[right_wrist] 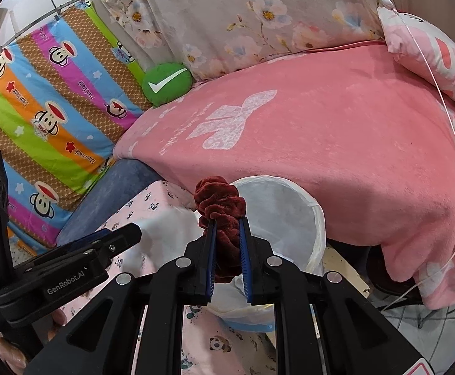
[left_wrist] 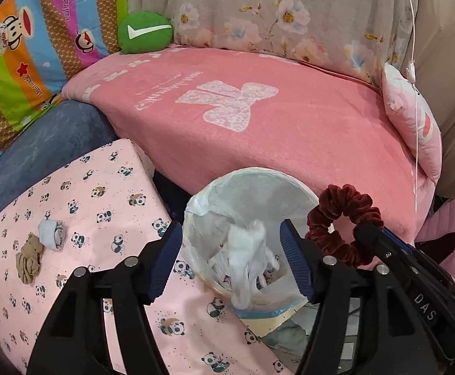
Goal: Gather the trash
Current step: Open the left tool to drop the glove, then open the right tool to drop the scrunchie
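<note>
A small bin lined with a white bag stands between the panda-cloth table and the pink sofa; it also shows in the right wrist view. A white tissue, blurred, hangs at the bin's mouth between my open left gripper. My right gripper is shut on a dark red scrunchie, held over the bin's rim; the scrunchie also shows in the left wrist view. A rolled white sock and a tan stocking lie on the table at left.
A pink blanket covers the sofa seat behind the bin. A green check-mark cushion, a striped monkey-print quilt and a pink pillow ring it. A thin white cord hangs at right. Tiled floor lies below.
</note>
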A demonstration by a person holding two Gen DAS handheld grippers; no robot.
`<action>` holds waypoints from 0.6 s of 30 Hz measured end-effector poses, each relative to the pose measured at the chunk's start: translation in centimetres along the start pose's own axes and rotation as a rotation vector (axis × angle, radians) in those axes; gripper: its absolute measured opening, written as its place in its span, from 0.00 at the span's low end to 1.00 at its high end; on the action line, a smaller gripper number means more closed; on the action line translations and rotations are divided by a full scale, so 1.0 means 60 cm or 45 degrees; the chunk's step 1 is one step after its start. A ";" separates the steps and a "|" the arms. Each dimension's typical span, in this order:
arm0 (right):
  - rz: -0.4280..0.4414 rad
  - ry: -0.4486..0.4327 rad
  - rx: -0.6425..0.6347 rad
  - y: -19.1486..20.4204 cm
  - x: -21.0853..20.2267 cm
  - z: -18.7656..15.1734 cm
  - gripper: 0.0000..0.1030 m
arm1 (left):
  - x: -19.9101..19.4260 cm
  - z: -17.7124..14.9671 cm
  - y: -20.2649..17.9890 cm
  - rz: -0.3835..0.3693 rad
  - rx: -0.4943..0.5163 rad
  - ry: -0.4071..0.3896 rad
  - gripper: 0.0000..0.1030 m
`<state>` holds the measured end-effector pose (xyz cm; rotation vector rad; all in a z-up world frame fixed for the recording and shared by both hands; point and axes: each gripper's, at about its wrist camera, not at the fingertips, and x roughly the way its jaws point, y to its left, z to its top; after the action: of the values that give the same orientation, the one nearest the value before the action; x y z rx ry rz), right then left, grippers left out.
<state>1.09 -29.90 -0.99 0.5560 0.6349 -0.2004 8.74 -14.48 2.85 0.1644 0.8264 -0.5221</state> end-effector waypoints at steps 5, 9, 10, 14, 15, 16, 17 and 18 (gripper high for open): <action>-0.005 0.012 -0.002 0.003 0.016 0.001 0.14 | 0.007 -0.001 0.022 0.012 -0.036 0.020 0.60; -0.004 0.023 -0.021 0.015 0.031 0.001 0.15 | 0.010 -0.006 0.035 0.036 -0.040 0.026 0.60; -0.004 0.025 -0.025 0.018 0.034 0.002 0.15 | 0.009 -0.008 0.038 0.041 -0.039 0.024 0.60; -0.011 0.030 -0.056 0.035 0.055 0.006 0.19 | 0.006 -0.013 0.052 0.054 -0.043 0.020 0.60; -0.021 0.025 -0.064 0.040 0.059 0.007 0.20 | 0.005 -0.015 0.055 0.058 -0.045 0.021 0.60; -0.024 0.024 -0.067 0.044 0.059 0.007 0.20 | 0.003 -0.018 0.060 0.062 -0.049 0.020 0.60; -0.026 0.029 -0.071 0.050 0.068 0.009 0.21 | 0.003 -0.019 0.065 0.067 -0.053 0.021 0.60; -0.027 0.028 -0.069 0.051 0.069 0.011 0.21 | 0.002 -0.022 0.071 0.072 -0.060 0.024 0.60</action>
<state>5.77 -27.72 -1.78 0.5000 0.6662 -0.1962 10.12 -10.43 1.62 0.1489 0.8493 -0.4477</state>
